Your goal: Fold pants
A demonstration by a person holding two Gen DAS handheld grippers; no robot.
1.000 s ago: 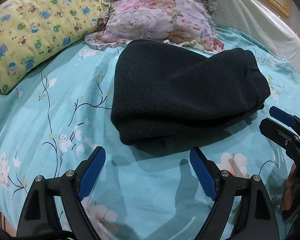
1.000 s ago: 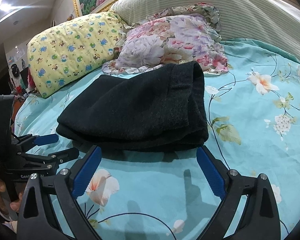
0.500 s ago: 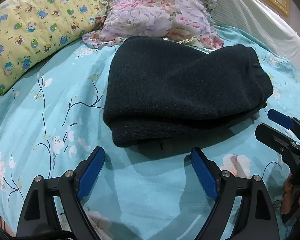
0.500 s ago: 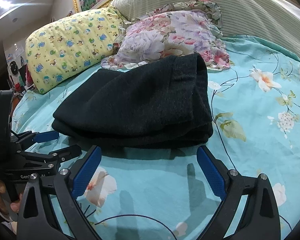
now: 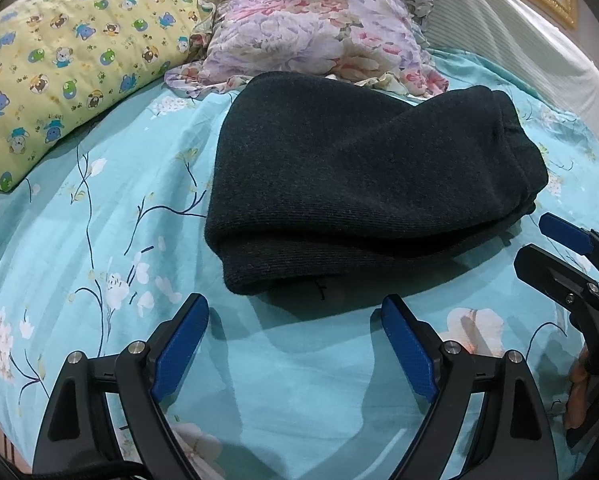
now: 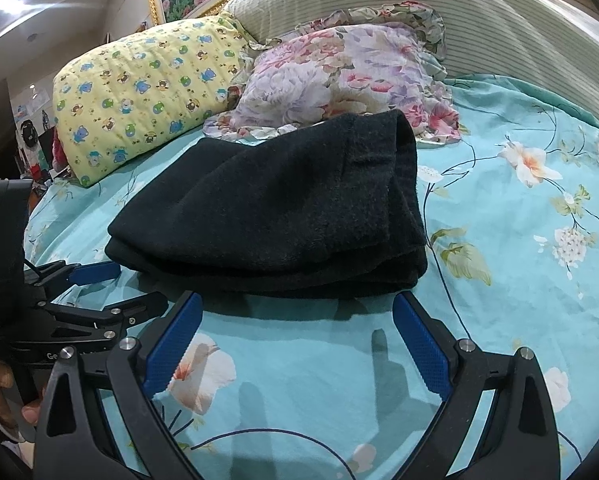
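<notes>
1. Pillows first, at the head edge of the bed (image 5: 259,380): a yellow cartoon-print pillow (image 5: 71,64) toward the left corner, a floral ruffled pillow (image 5: 319,32) beside it, its frill just touching the far edge of the pants.
2. The pants (image 5: 359,184), dark and knitted, lie in the middle of the bed on the turquoise flowered sheet, already doubled into a thick, roughly rectangular bundle with several layers showing along the near edge. By my reading the folding is nearly or fully done.
3. The left tool (image 5: 295,320) hangs just short of the bundle's near left corner, jaws wide, nothing between the blue pads and no contact with the cloth.
4. The right tool (image 6: 297,312) sits just short of the near right corner, jaws likewise wide and empty; each tool shows at the side of the other's view, so they stand near each other along the same near edge.
5. If one more fold is wanted, I judge the best way is to pinch all layers at both near corners together, lift evenly, and carry the edge toward the pillows, so the stack stays square.
6. The top layer sits skewed toward the right end; gripping only that layer would likely pull the bundle apart.
7. Otherwise, press the edges flat and withdraw both tools without snagging the knit.
</notes>
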